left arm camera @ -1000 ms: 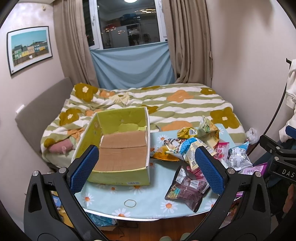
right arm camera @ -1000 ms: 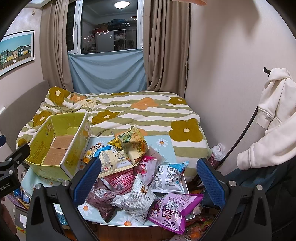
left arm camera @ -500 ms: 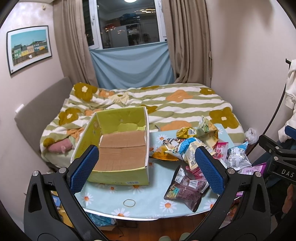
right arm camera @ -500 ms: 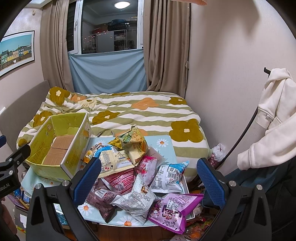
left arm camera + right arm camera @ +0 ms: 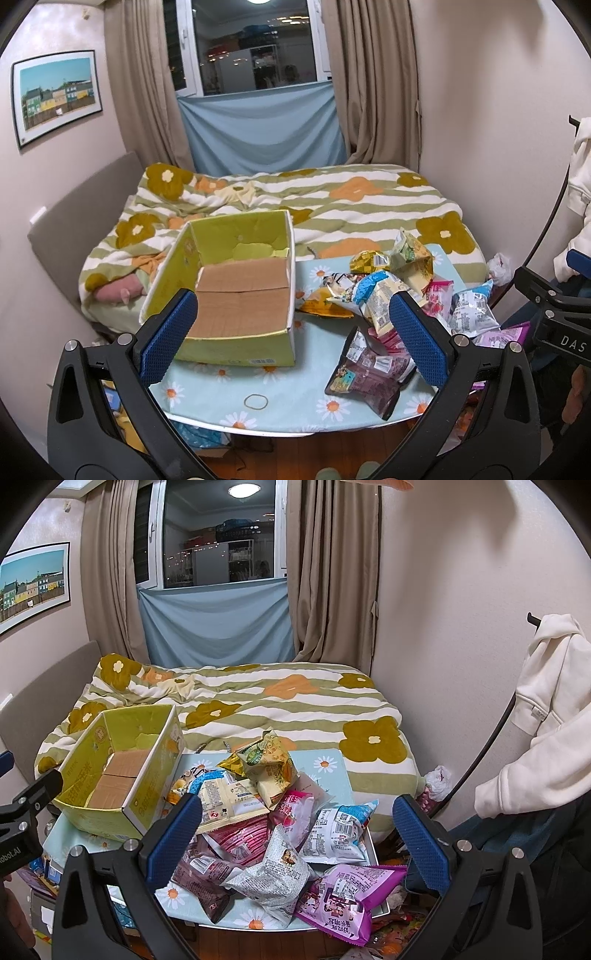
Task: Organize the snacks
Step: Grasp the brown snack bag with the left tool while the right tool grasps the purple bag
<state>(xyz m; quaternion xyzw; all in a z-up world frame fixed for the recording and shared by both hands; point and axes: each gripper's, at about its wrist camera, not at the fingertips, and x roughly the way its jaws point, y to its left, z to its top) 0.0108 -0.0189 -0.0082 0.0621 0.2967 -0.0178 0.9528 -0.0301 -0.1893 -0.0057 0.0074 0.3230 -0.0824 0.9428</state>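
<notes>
Hovering above the near edge of the daisy-print table [image 5: 288,413], the left gripper [image 5: 291,332] has its blue-padded jaws spread wide with nothing between them. Through that gap, at centre-left of the left wrist view, sits the yellow-green cardboard box [image 5: 236,295], open-topped, its brown bottom flaps bare. Right of the box a heap of snack packets [image 5: 391,295] covers the table's right half; a dark maroon packet [image 5: 369,373] lies nearest the camera, and a rubber band [image 5: 256,401] lies alone on the cloth in the lower centre.

From the right wrist view, the right gripper [image 5: 297,832] is likewise wide open and empty, held over the heap. A purple packet [image 5: 347,897] lies at the table's near right corner in the lower centre, touching a grey-white packet [image 5: 273,878]. A pink packet [image 5: 295,808] and a green-yellow bag [image 5: 269,764] sit farther back. The box appears at left of this frame. Behind the table a flower-patterned quilt [image 5: 258,705] covers the bed, and a cream hoodie [image 5: 546,709] hangs at right.
</notes>
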